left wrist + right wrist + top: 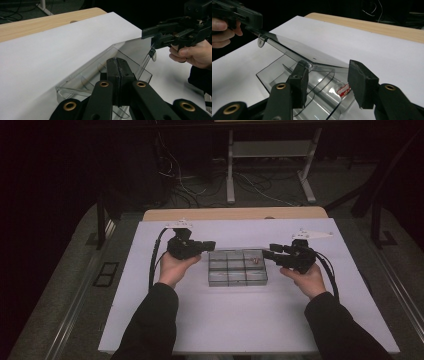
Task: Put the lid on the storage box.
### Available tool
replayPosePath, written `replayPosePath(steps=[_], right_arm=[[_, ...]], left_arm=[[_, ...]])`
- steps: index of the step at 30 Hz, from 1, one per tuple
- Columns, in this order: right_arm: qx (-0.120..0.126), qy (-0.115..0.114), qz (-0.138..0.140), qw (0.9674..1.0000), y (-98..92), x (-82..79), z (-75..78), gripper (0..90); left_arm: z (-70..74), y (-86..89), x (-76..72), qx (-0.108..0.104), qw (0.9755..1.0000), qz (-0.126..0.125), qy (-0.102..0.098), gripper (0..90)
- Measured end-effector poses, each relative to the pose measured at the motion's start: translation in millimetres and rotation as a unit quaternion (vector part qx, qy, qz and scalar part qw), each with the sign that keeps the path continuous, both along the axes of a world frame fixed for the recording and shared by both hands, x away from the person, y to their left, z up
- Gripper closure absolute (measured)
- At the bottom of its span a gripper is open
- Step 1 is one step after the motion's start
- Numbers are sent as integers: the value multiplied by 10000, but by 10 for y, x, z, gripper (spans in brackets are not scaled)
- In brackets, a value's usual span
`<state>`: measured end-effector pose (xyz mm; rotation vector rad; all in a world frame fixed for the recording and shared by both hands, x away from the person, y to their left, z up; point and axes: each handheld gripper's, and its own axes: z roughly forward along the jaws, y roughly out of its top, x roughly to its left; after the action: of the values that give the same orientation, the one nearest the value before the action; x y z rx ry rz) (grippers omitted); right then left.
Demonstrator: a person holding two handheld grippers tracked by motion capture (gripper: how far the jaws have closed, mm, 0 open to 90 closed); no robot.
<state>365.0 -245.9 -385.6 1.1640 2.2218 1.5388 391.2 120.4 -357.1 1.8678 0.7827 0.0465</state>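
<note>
— How far has the opening of the clear box at the middle of the table been carried?

— Its lid is raised at a slant and pinched by the clenched fingers of the left gripper.

— And the right gripper?

— Its fingers are spread and released; the lid's corner is touched by one alone. A small red item is exposed inside. Swinging the lid fully back is judged to be left.

Both forearms are wearing dark long sleeves. Each black gripper is showing brass-coloured pivot bushings, black rectangular fingers, a trailing black cable and a grey three-cornered top plate.
</note>
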Motion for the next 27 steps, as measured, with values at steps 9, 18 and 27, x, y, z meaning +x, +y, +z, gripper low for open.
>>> replayPosePath(steps=[9,18,27], right_arm=[[94,178,-51,9998,-19,-106,-106,463],[59,360,-45,9993,-50,-235,-249,458],[-83,493,-23,9987,-99,-341,-334,458]], left_arm=[[-142,48,-134,-100,9999,47,-130,885],[-284,22,-250,-15,9999,-39,-99,885],[-394,43,-368,33,10000,-12,-79,855]])
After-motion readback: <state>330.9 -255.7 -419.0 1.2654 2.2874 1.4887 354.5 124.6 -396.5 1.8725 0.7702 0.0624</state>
